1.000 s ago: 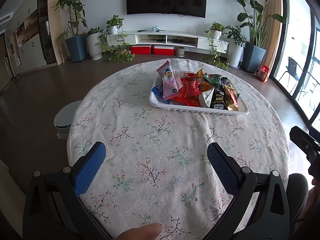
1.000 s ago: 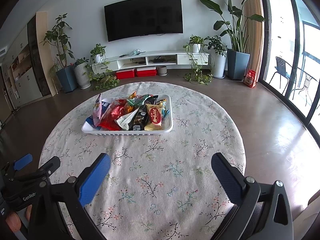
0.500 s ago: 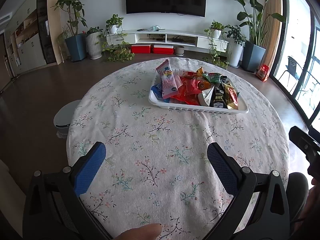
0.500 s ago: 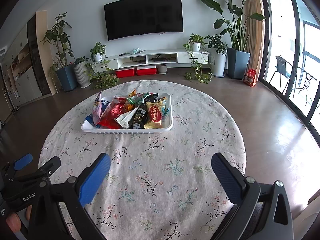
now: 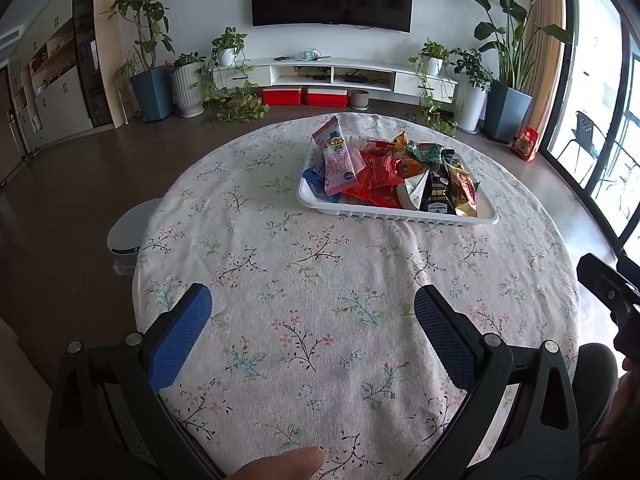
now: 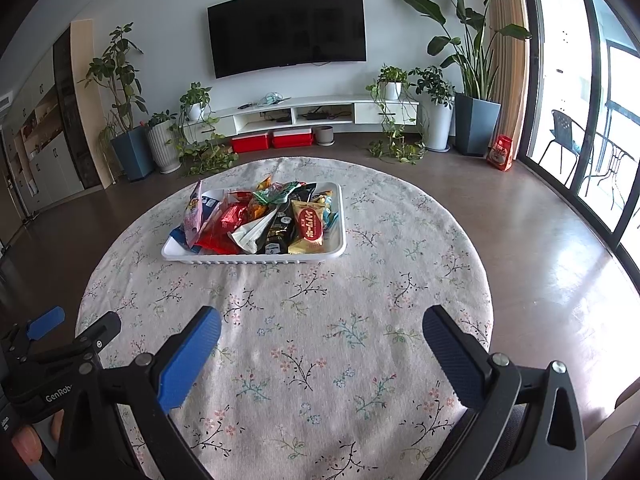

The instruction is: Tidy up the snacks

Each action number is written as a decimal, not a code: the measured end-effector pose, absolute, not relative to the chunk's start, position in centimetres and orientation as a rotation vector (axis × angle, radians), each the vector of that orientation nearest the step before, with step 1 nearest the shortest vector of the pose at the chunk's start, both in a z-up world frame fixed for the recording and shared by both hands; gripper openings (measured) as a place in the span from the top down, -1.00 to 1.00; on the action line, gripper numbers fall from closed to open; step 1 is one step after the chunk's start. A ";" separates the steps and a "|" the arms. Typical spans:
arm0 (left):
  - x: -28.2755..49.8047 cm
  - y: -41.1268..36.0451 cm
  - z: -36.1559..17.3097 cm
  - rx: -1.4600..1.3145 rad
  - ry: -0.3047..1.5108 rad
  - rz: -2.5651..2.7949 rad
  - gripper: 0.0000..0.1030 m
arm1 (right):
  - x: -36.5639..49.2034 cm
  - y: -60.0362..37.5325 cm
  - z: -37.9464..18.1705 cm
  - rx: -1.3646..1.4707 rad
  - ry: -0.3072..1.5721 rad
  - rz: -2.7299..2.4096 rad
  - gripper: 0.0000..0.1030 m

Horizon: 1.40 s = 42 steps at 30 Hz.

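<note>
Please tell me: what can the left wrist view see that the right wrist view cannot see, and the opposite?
Only the left wrist view shows the white bin on the floor beside the table and a fingertip at the bottom edge. Only the right wrist view shows the left gripper's "GenRob" label and a balcony table. Both show the open left gripper and right gripper, the white tray of snacks, the floral tablecloth and the television.

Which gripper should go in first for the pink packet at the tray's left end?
Left, probably. The pink packet stands at the white tray end nearer the left gripper. The right gripper is open too, but faces the opposite end.
</note>
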State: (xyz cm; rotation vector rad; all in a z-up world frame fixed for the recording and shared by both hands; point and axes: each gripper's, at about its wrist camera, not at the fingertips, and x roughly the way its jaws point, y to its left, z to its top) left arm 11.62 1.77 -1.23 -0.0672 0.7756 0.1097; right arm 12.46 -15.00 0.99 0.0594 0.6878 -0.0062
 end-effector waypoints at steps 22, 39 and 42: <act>11.6 1.8 -1.3 -0.067 0.778 0.111 -0.99 | 12.5 -15.0 1.1 0.059 0.693 -0.005 -1.00; 11.4 2.4 -1.6 -0.069 0.773 0.121 -0.99 | 12.4 -15.0 0.9 0.061 0.699 -0.001 -1.00; 11.3 2.2 -1.2 -0.049 0.754 0.128 -0.99 | 12.1 -14.8 0.7 0.064 0.705 0.001 -1.00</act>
